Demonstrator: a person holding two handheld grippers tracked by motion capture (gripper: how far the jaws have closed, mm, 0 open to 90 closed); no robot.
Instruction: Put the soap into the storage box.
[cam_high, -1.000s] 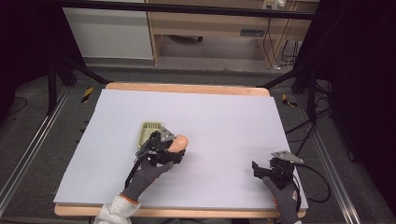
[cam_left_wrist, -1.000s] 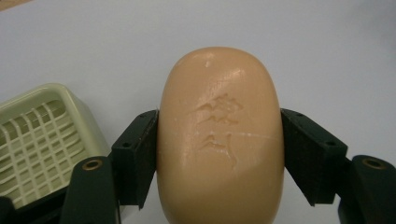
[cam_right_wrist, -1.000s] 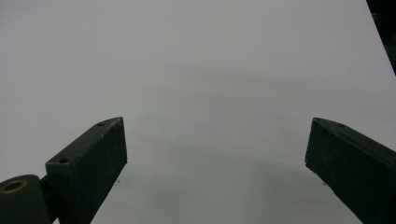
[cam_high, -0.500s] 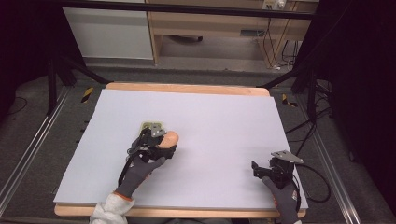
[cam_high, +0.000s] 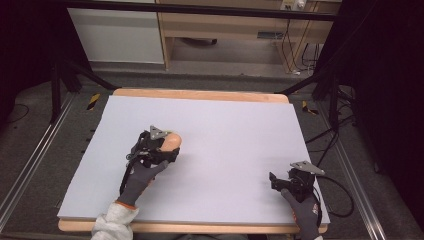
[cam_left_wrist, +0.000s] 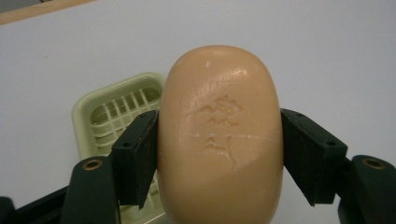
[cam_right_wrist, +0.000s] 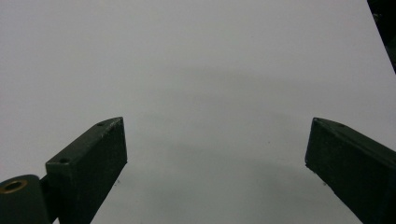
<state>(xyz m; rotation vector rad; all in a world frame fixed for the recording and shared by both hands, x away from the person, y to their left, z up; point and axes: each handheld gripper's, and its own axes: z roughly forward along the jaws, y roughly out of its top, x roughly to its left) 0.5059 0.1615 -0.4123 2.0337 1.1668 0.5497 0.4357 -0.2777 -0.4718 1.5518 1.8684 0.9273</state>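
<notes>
Right tongs (cam_right_wrist: 215, 163), jaws wide apart, above bare white table (cam_right_wrist: 210, 70).

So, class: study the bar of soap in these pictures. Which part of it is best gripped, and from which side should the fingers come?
Grip the soap across its narrow width, one finger on each long flank, approaching along its length from one rounded end. The left gripper holds it this way: the flanks are the straightest, most nearly parallel surfaces, whereas the domed ends and curved stamped face would probably let the fingers slip.

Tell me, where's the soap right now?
The soap is clamped in the left gripper, left of the table's middle, just above the green soap dish.
</notes>
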